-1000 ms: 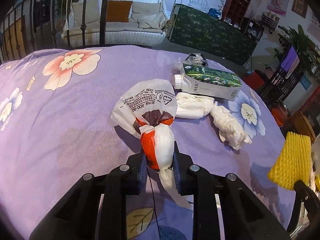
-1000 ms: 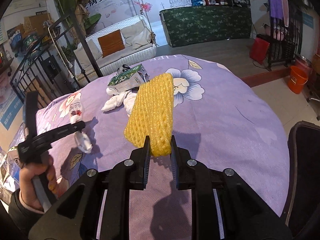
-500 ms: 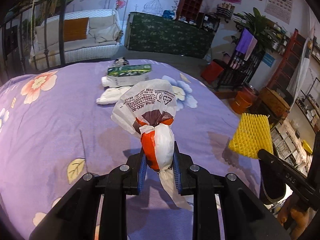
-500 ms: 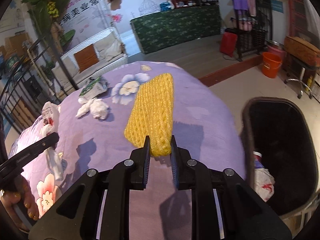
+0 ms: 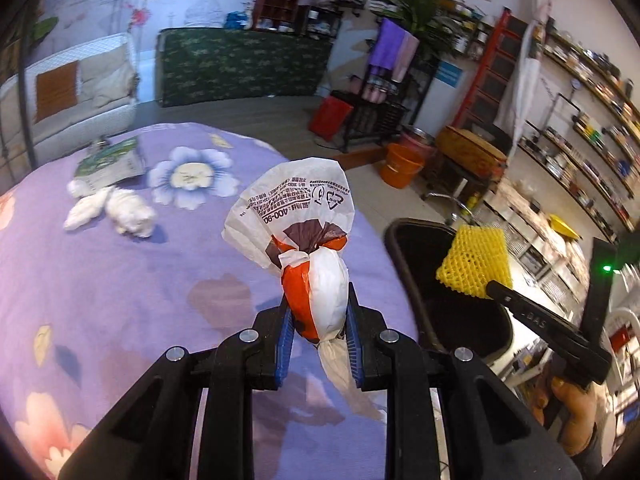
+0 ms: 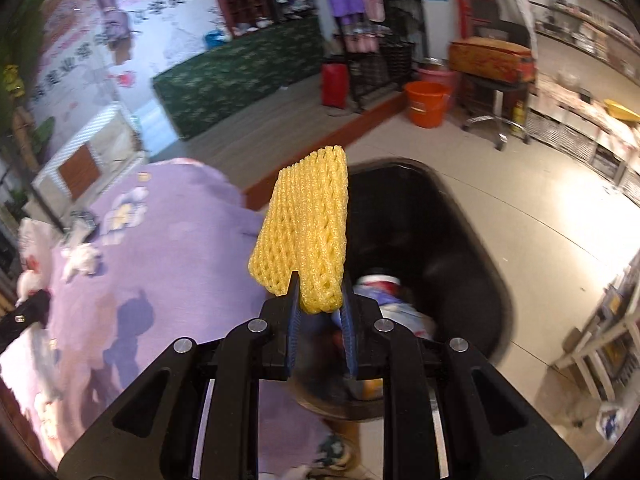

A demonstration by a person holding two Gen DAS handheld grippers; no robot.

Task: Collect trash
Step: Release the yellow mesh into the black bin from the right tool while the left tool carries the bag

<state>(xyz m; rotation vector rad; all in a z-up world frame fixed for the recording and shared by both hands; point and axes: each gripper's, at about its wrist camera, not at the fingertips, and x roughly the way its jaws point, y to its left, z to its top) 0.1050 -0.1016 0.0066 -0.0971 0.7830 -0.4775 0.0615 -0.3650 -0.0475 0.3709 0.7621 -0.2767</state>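
In the left wrist view, a knotted plastic bag (image 5: 316, 276) is clamped in the left gripper (image 5: 318, 332) above the purple tablecloth (image 5: 120, 280), beside the black bin (image 5: 440, 272); white tissue wads (image 5: 112, 212) and a green carton (image 5: 112, 160) are left uncollected. In the right wrist view, yellow foam netting (image 6: 308, 228) is pinched in the right gripper (image 6: 320, 320) over the bin, where some trash (image 6: 392, 300) is already seen.

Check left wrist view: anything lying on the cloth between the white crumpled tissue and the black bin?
Nothing lies there. In the left wrist view the purple cloth is bare from the tissue to the bin; only the wrapper held above crosses the sightline.
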